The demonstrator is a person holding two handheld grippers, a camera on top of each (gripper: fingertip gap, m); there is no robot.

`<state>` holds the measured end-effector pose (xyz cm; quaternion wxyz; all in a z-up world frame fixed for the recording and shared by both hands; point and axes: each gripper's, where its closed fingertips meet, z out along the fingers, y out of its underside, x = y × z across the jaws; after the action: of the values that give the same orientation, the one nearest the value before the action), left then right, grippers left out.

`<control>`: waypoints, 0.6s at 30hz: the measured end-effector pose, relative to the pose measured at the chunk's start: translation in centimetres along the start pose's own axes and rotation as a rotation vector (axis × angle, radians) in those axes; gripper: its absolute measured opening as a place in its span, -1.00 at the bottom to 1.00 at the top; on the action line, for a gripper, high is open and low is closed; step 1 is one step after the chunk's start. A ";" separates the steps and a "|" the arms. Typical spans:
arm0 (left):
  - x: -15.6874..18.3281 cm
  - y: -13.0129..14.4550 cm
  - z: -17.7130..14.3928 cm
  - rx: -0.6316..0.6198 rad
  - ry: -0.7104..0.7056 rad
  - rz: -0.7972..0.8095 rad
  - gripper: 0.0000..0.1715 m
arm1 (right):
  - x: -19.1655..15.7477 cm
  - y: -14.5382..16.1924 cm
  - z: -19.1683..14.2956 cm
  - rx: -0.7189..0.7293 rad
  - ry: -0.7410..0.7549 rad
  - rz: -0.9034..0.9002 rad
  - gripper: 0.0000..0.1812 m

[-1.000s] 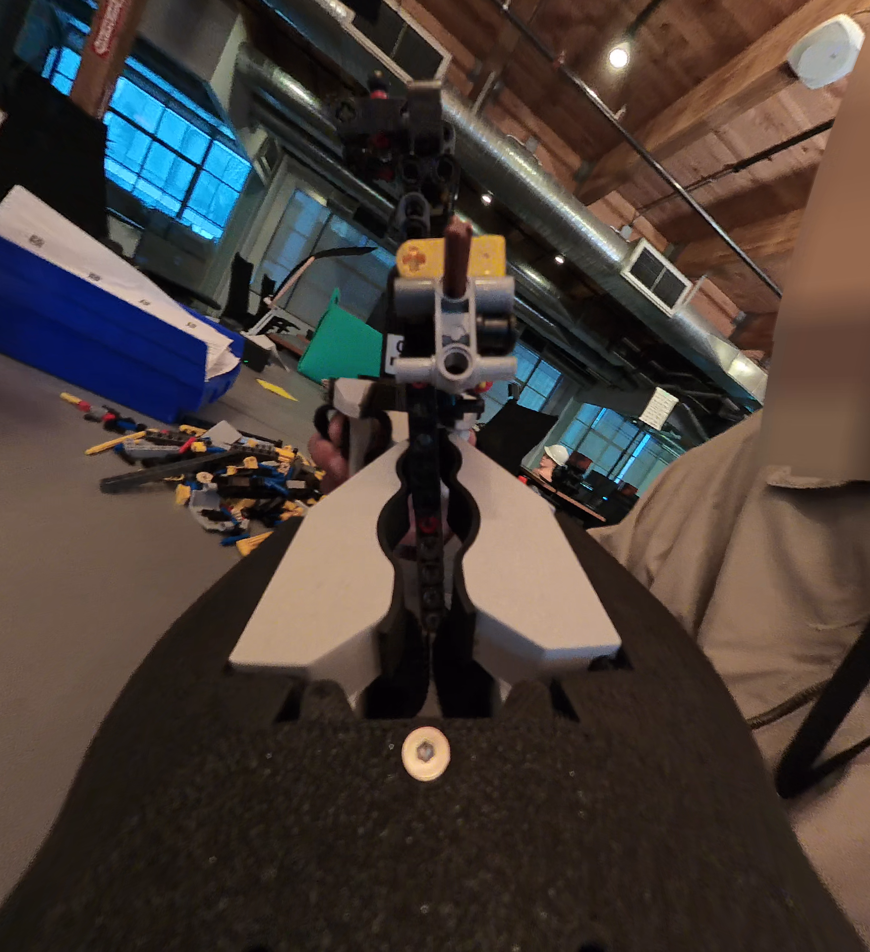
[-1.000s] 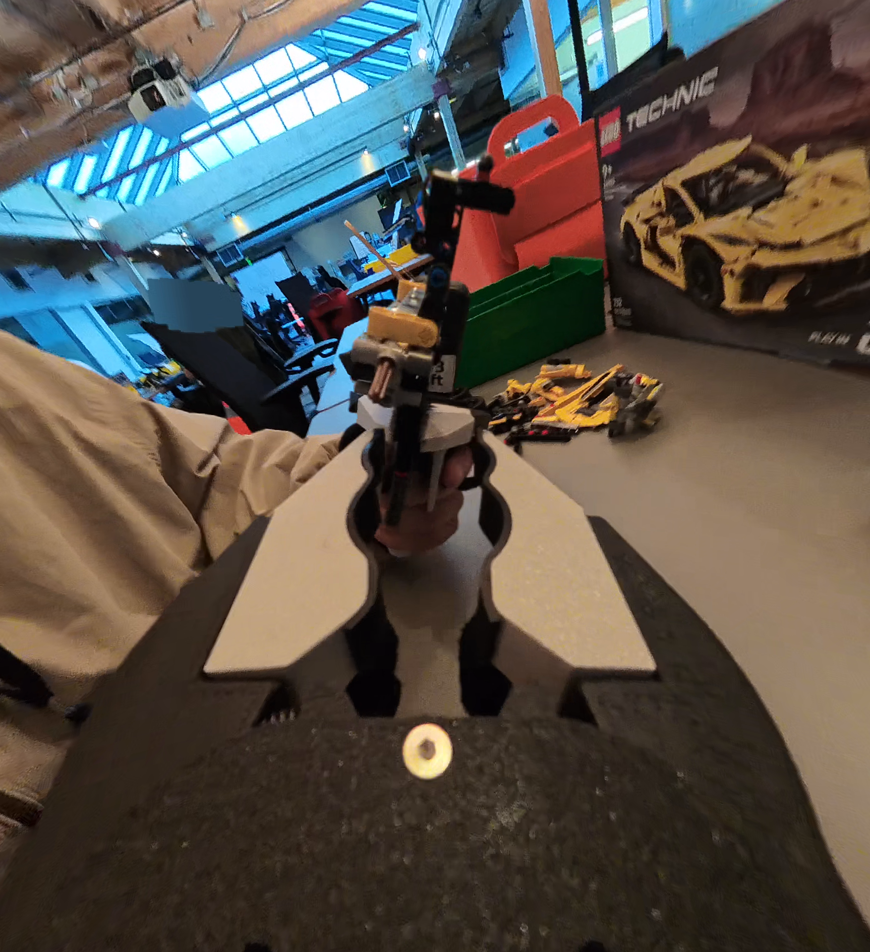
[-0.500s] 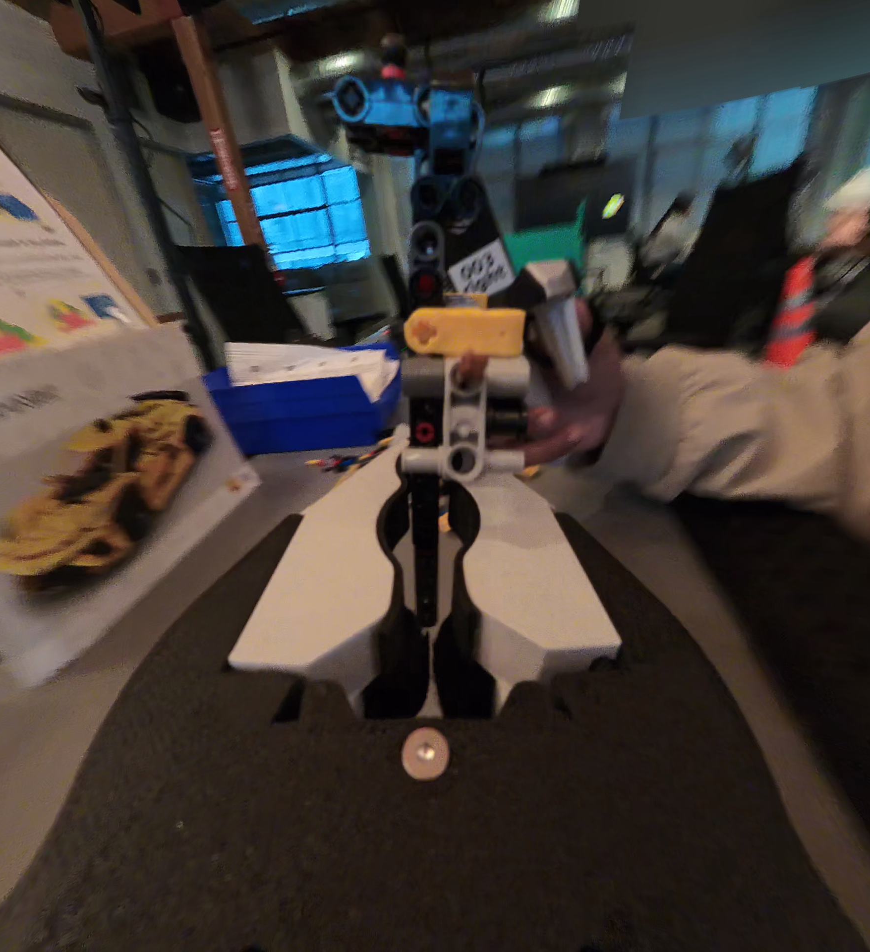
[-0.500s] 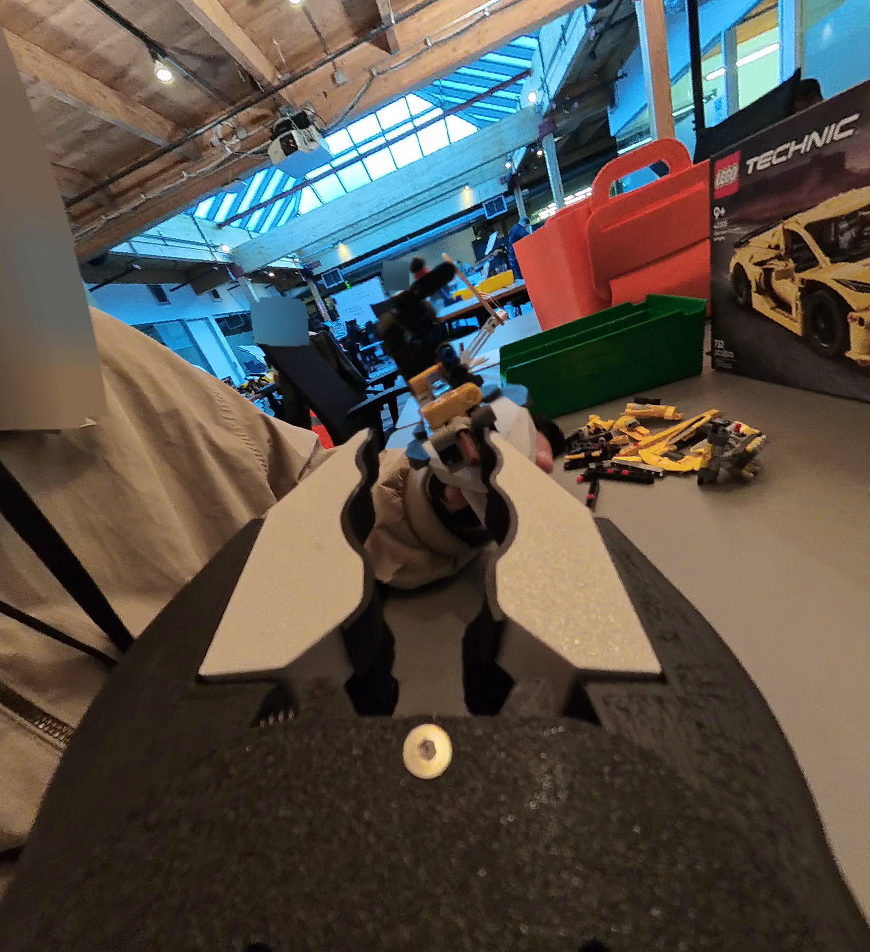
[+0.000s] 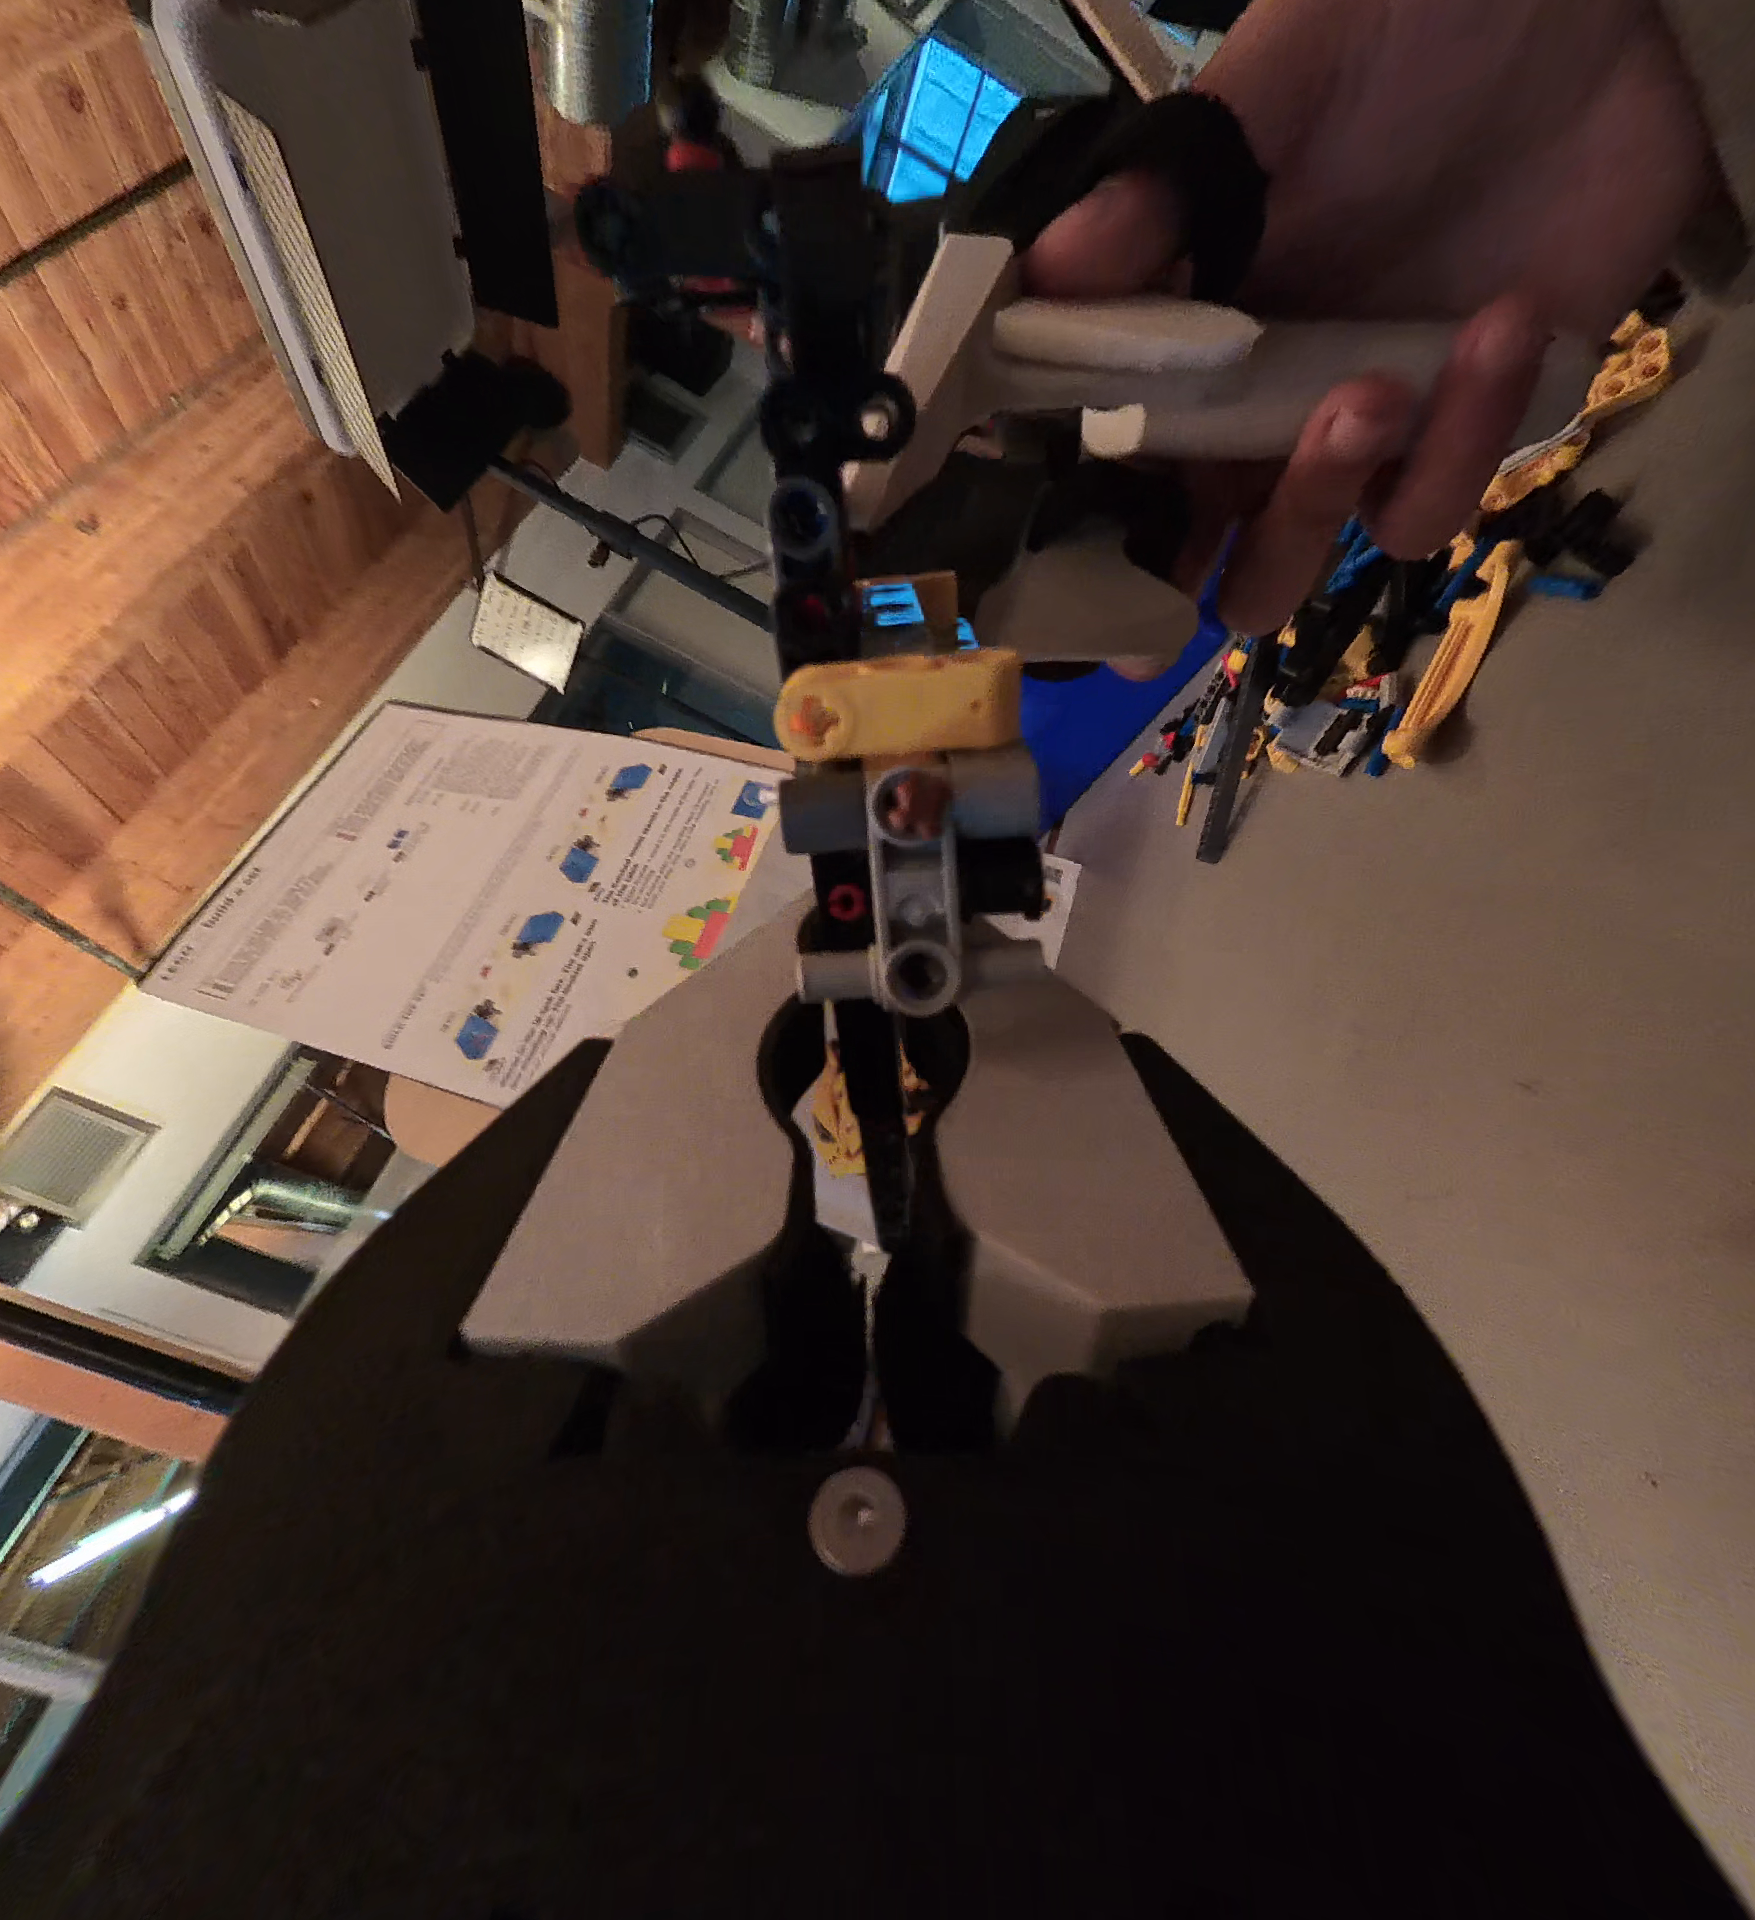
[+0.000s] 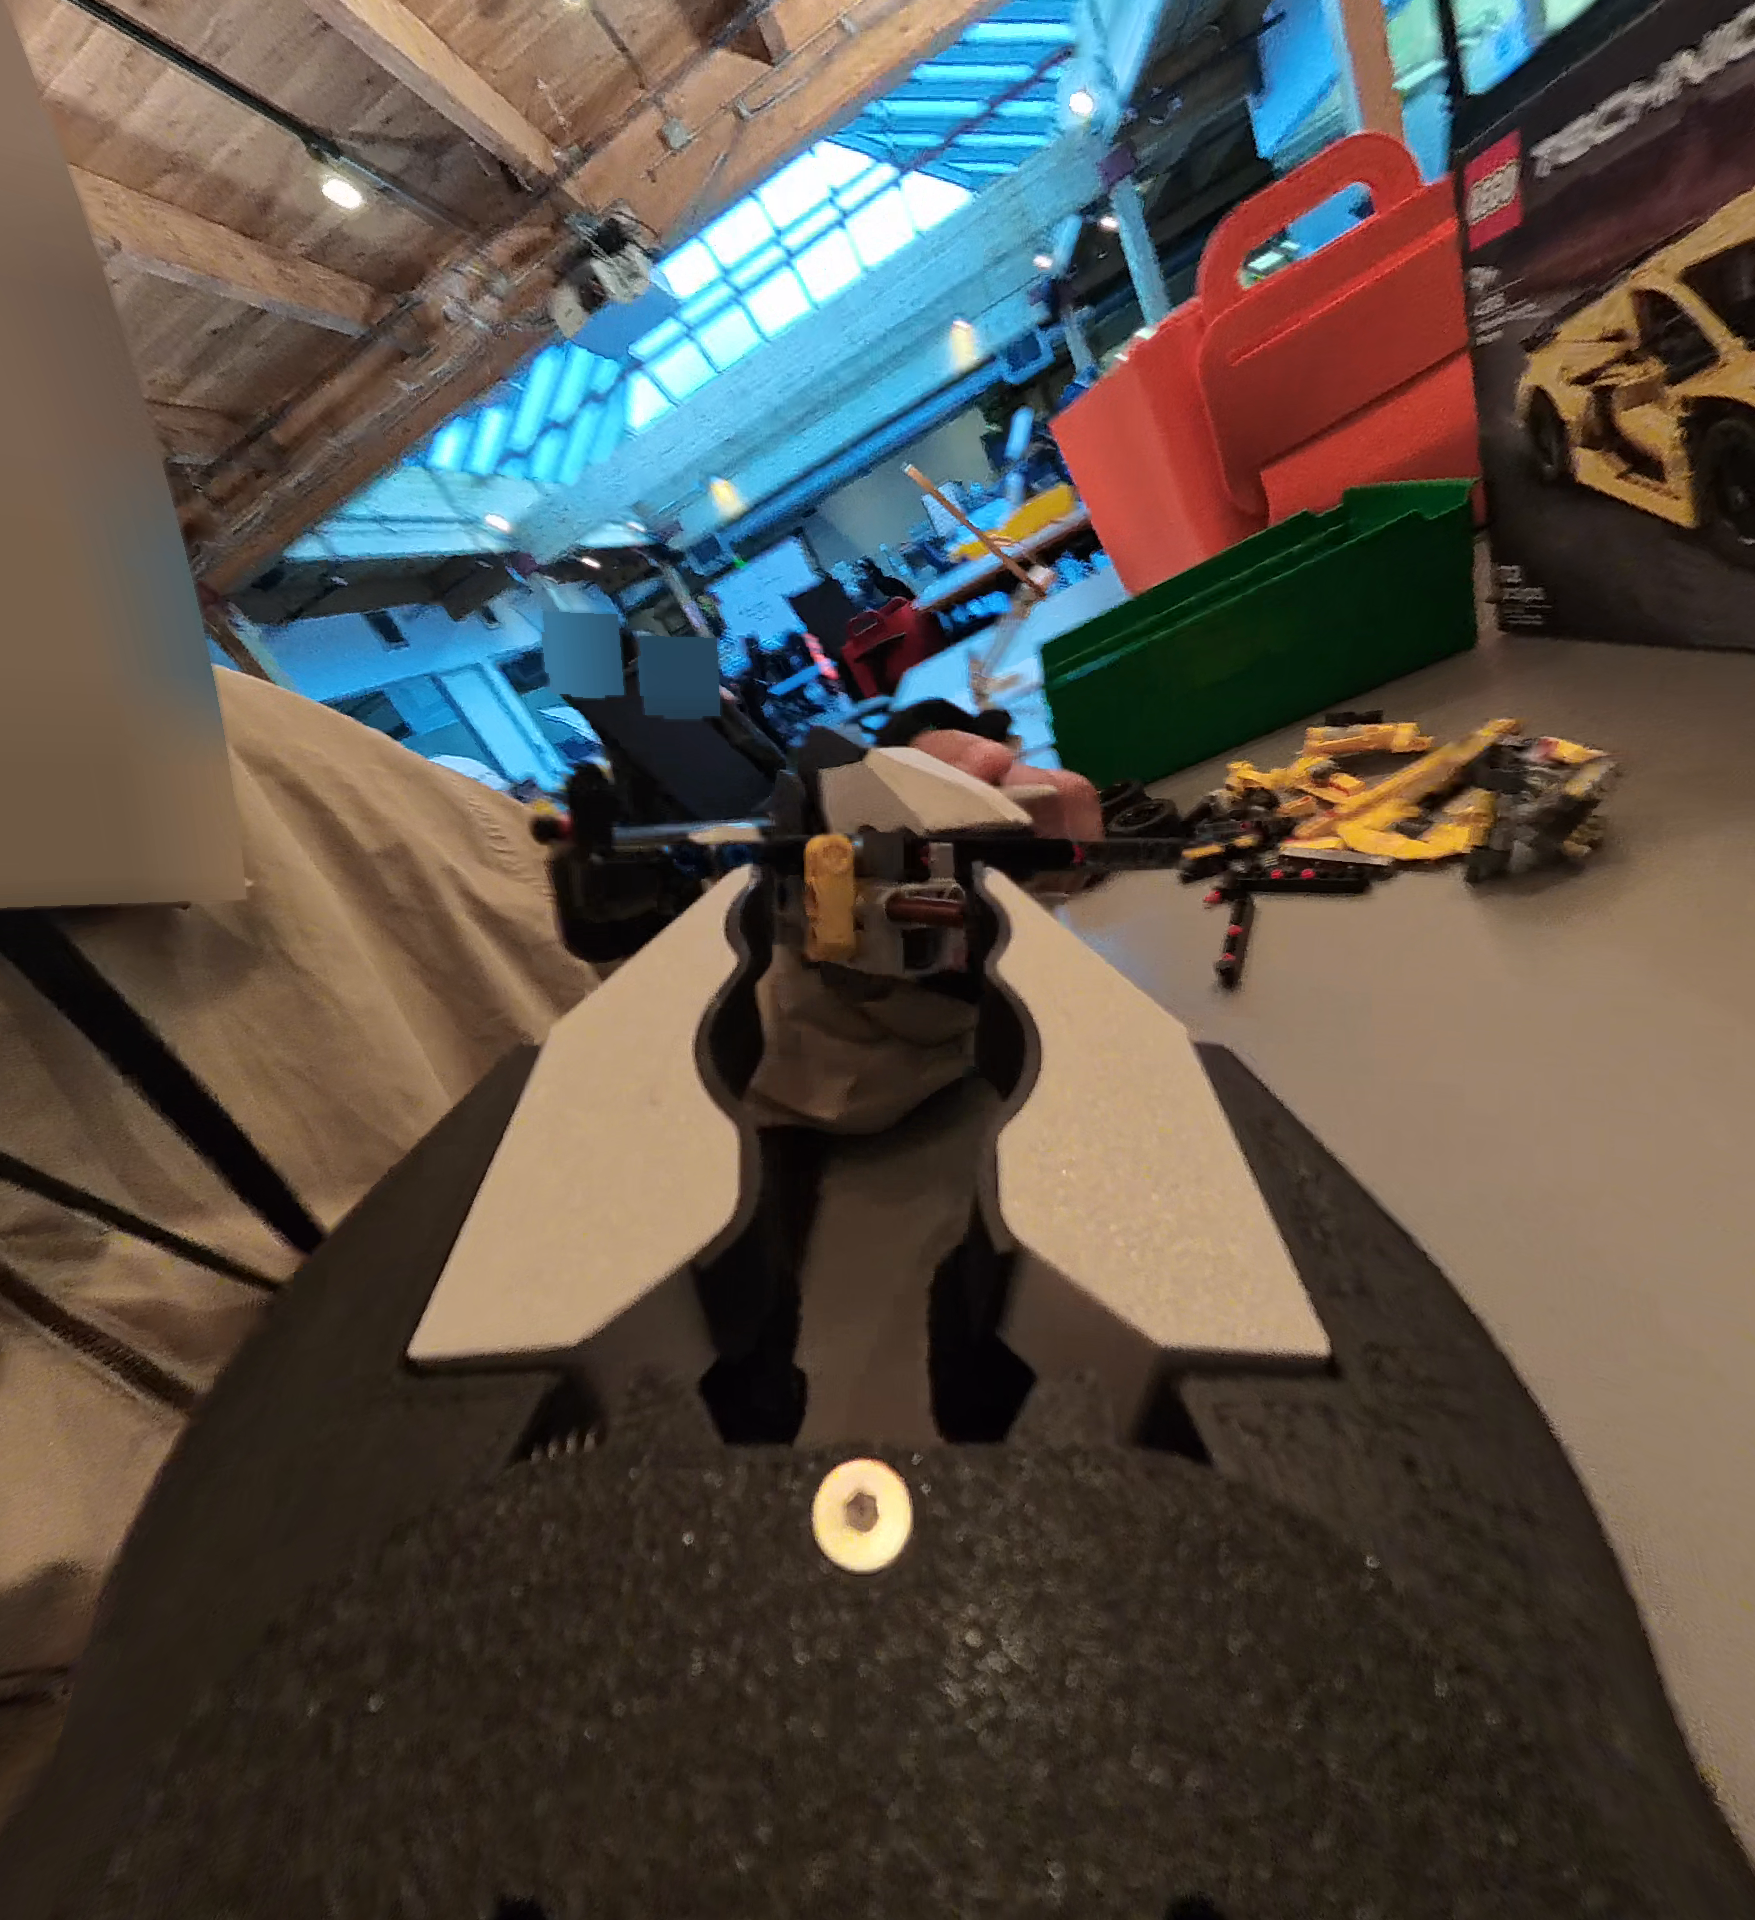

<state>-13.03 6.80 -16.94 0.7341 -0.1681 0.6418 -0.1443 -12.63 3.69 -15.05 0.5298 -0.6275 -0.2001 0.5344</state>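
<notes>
The left gripper (image 5: 878,997) holds a small toy brick build (image 5: 904,831) up in the air over the grey bench (image 5: 1475,1039). Its jaws are squeezed tight on the build's thin black beam (image 5: 888,1143). A yellow piece (image 5: 899,701) and a grey connector (image 5: 914,904) stick out just past the tips. A firm, steady squeeze on such a thin beam looks like the best way to stop the build from turning or slipping.

The right gripper (image 6: 868,904) has its jaws a little way apart, with nothing squeezed between them. Its tips sit on either side of the yellow and grey part of the build. It is too blurry to tell if they touch it.

A pile of loose pieces (image 6: 1392,800) lies near the bench's far edge, just in front of a green bin (image 6: 1257,623)
</notes>
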 end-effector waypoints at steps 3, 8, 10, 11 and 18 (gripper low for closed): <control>0.2 -1.0 -0.2 0.045 0.019 -0.010 -0.91 | -1.5 -0.1 -0.3 0.013 -0.142 0.143 -0.64; 1.8 -2.8 -0.5 0.131 0.171 -0.175 -0.92 | -3.0 0.5 -0.4 -0.013 -0.213 0.066 -0.81; 2.6 -3.3 -0.6 0.152 0.211 -0.197 -0.91 | -3.7 1.0 -0.6 -0.042 -0.242 0.032 -1.00; 2.9 -3.4 -0.5 0.153 0.218 -0.194 -0.92 | -4.0 1.4 -0.7 -0.072 -0.259 0.042 -1.00; 2.9 -4.4 -0.6 0.179 0.216 -0.222 -0.92 | -3.7 0.8 -2.0 -0.062 -0.238 0.052 -0.89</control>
<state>-13.19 1.60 -17.71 0.6525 -0.1553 0.6790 -0.2984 -12.45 -0.57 -14.34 0.4685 -0.5806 -0.2618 0.6123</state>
